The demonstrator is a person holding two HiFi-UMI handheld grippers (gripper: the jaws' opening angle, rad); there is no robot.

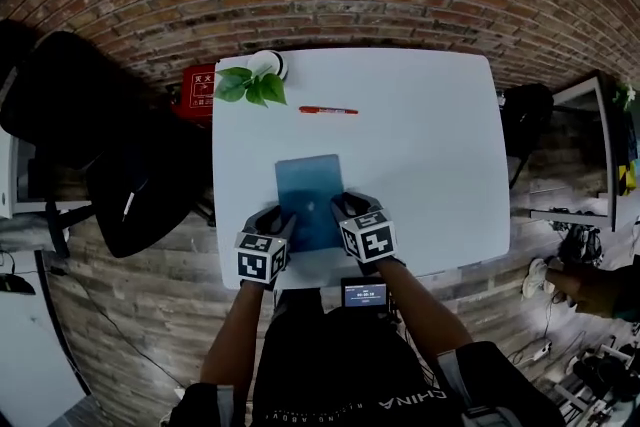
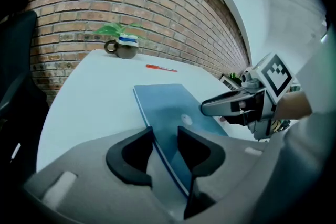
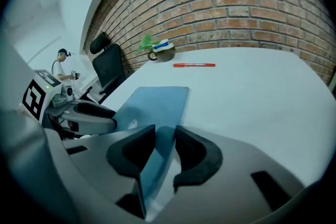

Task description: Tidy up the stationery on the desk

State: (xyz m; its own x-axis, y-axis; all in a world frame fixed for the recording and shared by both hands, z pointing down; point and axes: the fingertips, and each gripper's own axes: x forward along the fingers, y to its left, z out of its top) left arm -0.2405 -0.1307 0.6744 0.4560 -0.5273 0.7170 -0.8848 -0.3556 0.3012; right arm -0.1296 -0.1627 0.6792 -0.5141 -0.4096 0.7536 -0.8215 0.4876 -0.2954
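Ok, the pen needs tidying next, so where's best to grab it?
Take the red pen at mid-barrel, from straight above, closing across its width: it lies flat and sideways on the table, with nothing touching it.

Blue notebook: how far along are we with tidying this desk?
Nothing looks put away yet. In hand: the blue notebook lies flat at the near edge of the desk. Its left edge sits between the open jaws of the left gripper, its right edge between those of the right gripper; whether those pinch it is unclear. Left to do: the red pen lies loose farther back, near the plant mug.
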